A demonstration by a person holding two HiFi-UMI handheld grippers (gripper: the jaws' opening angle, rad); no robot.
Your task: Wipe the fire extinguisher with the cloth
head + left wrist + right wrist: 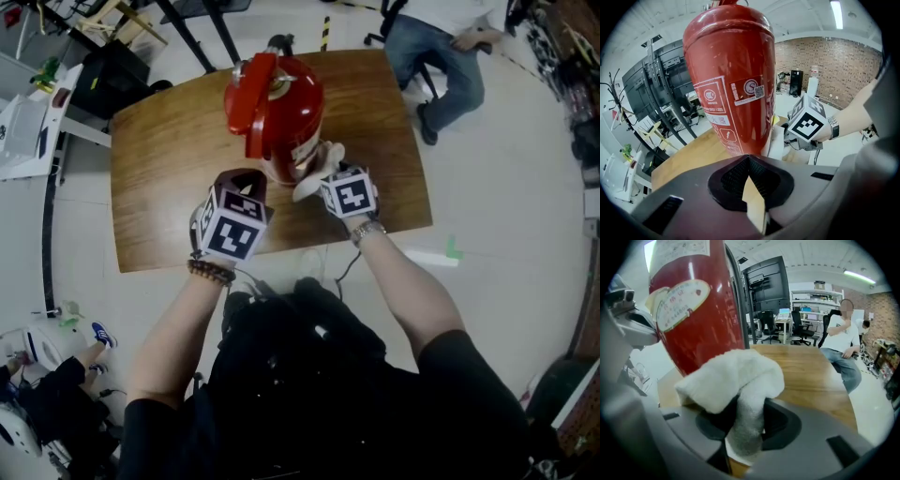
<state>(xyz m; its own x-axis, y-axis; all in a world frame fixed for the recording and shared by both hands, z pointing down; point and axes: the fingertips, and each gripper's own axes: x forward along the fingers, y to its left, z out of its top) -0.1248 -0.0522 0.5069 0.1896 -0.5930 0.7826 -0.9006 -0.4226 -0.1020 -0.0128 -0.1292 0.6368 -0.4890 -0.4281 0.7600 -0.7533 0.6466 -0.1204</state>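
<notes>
we are pinching the cloth (736, 380) in our right gripper (745, 430) beside the red fire extinguisher (281, 112) on the table (159, 187); our left gripper (751, 187) is sitting closed, empty.

A seated person (441, 66) beyond the wooden table (159, 178).

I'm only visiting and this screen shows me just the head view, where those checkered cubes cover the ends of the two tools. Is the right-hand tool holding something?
Observer: Yes. The right gripper view shows the right gripper shut on a white cloth, which bunches up above its jaws.
Operator: And the left tool, has it got hold of anything?
Observer: No. The left gripper view shows the left gripper shut with nothing in it, and the red fire extinguisher stands just ahead of it.
</notes>
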